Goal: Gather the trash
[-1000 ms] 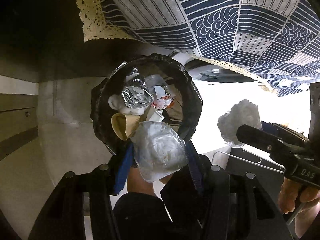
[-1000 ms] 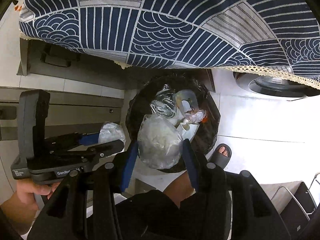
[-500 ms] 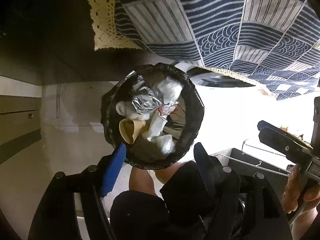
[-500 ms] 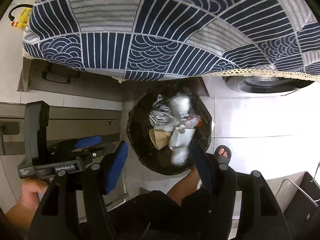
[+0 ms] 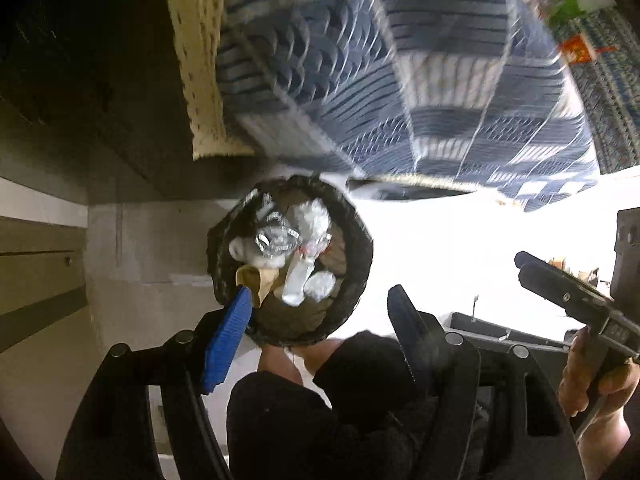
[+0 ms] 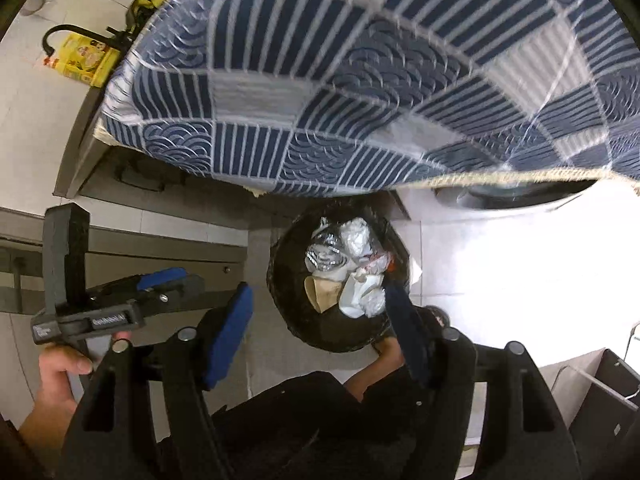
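A round bin lined with a black bag (image 5: 362, 240) (image 6: 280, 280) stands on the floor below both grippers. It holds crumpled white plastic wads (image 5: 320, 286) (image 6: 370, 300), foil (image 5: 276, 240) and a brown paper cup (image 5: 260, 278). My left gripper (image 5: 320, 320) hangs open above the bin's near rim with nothing between its blue pads. My right gripper (image 6: 320, 320) is also above the bin, its jaws opening and empty. Each gripper shows in the other's view, the right (image 5: 560, 292) and the left (image 6: 160, 280), both hand-held.
A table draped in a blue patterned cloth (image 5: 400, 80) (image 6: 360, 80) overhangs the bin's far side. A round white appliance (image 6: 520, 200) sits behind it. The person's dark-clad legs (image 6: 300, 420) stand just before the bin. A black rack (image 5: 500, 328) is at right, a cabinet (image 5: 40, 272) at left.
Each gripper held a crumpled plastic wad a second ago. Both opened, the wads dropped into the bin, and both grippers have risen away from it.
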Demonstrator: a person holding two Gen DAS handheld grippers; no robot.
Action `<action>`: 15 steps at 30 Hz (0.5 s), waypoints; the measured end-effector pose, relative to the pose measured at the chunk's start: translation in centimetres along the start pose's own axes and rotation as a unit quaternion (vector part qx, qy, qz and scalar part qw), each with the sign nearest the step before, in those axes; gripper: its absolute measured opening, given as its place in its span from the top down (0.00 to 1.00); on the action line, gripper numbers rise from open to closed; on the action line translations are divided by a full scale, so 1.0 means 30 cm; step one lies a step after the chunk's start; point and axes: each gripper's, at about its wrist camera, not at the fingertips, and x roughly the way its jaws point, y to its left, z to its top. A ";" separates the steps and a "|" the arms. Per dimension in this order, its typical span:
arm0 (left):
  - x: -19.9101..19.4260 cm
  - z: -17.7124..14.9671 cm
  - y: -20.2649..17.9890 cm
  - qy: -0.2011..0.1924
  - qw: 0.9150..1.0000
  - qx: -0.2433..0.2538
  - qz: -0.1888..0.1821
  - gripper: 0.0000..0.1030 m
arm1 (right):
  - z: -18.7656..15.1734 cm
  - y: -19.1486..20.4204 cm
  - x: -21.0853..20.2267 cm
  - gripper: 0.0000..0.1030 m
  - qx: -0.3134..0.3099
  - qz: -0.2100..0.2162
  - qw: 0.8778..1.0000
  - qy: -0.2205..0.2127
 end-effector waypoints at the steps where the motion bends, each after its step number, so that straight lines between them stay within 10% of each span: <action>1: -0.022 0.003 -0.012 -0.006 1.000 0.003 0.001 0.34 | 0.003 0.000 -0.017 0.32 -0.001 0.001 1.000 -0.003; 15: -0.331 0.042 -0.291 -0.084 0.995 0.042 0.038 0.32 | 0.094 -0.009 -0.427 0.06 -0.051 0.008 0.993 -0.104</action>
